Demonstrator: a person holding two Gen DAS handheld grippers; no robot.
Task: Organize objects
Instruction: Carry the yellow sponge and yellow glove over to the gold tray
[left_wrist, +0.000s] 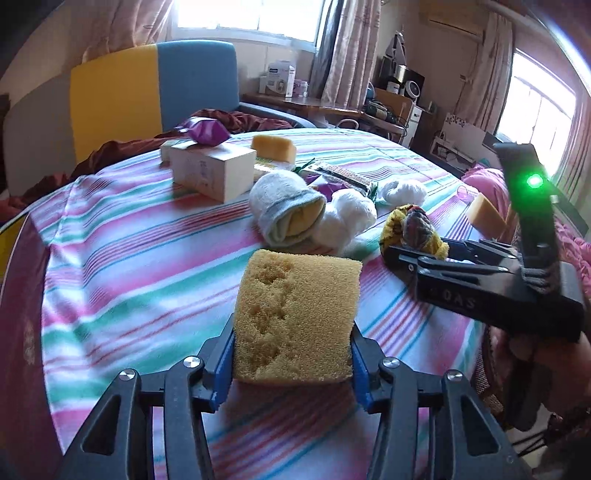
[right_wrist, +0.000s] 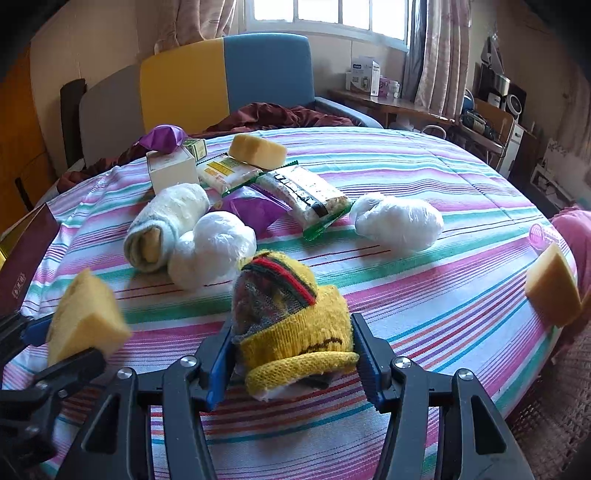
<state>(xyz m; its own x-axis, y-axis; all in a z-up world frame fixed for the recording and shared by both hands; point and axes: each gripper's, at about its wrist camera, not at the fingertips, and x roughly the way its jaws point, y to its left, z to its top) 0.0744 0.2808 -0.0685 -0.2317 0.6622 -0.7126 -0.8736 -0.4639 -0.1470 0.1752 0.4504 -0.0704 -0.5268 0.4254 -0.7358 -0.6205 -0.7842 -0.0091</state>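
My left gripper (left_wrist: 293, 360) is shut on a yellow sponge (left_wrist: 295, 314) and holds it above the striped cloth. The same sponge (right_wrist: 86, 319) shows at the left of the right wrist view. My right gripper (right_wrist: 291, 360) is shut on a rolled yellow sock (right_wrist: 291, 328) with red and green stripes, also seen in the left wrist view (left_wrist: 413, 229). A white rolled towel (right_wrist: 166, 227), two white plastic-wrapped bundles (right_wrist: 210, 251) (right_wrist: 399, 219), two snack packs (right_wrist: 306, 195), a white box (right_wrist: 171, 171), a purple bag (right_wrist: 164, 138) and two more sponges (right_wrist: 256, 149) (right_wrist: 552, 291) lie on the table.
The round table carries a pink, green and white striped cloth (right_wrist: 424, 295). A dark red box (right_wrist: 22, 266) sits at its left edge. A yellow and blue chair (right_wrist: 225, 77) stands behind, and a cluttered desk (right_wrist: 399, 103) at the back right.
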